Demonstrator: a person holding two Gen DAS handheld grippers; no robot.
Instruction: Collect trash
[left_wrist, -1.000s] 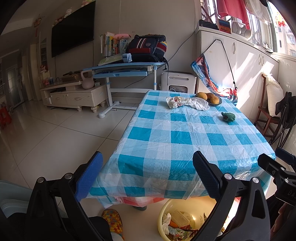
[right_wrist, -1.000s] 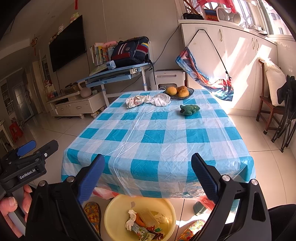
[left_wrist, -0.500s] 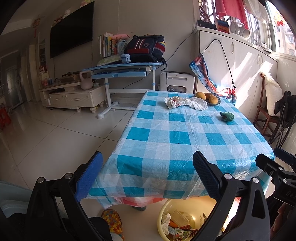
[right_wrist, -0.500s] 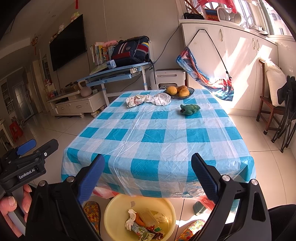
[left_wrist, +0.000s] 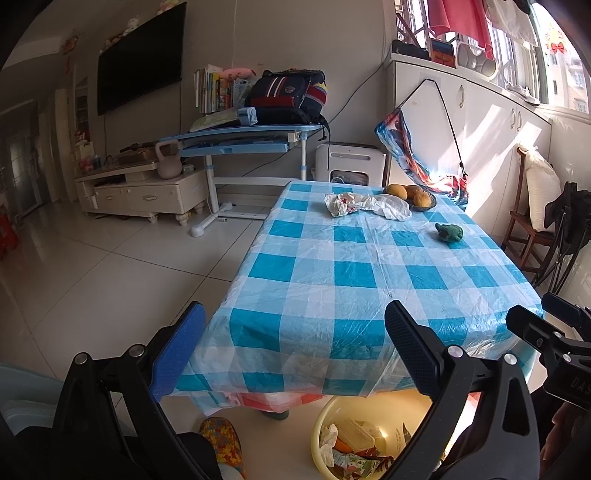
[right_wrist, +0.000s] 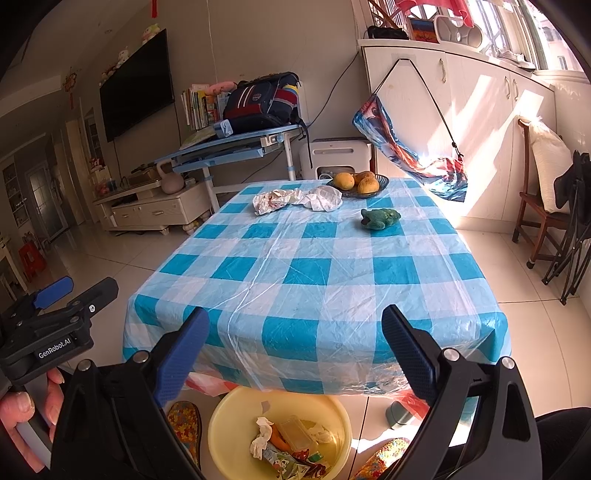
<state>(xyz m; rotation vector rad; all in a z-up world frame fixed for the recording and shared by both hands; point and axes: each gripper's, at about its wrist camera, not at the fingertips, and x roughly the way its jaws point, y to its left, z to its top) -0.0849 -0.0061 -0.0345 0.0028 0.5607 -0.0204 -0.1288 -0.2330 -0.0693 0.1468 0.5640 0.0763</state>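
Observation:
Crumpled white wrappers (left_wrist: 365, 204) (right_wrist: 295, 198) lie at the far end of the blue checked table (left_wrist: 343, 280) (right_wrist: 314, 273). A yellow basin (right_wrist: 229, 421) (left_wrist: 319, 424) holding several scraps of trash stands on the floor under the table's near edge. My left gripper (left_wrist: 291, 339) is open and empty, held before the near left corner of the table. My right gripper (right_wrist: 293, 339) is open and empty, above the basin at the near edge. Each gripper shows at the side of the other's view.
A bowl of fruit (right_wrist: 357, 181) and a green frog toy (right_wrist: 380, 218) sit on the far part of the table. A wooden chair (right_wrist: 535, 218) stands at the right. A blue desk (left_wrist: 240, 136) and a TV cabinet (left_wrist: 144, 192) stand at the back left.
Both views have crept slightly; the table looks a touch nearer. Both grippers stay open and empty.

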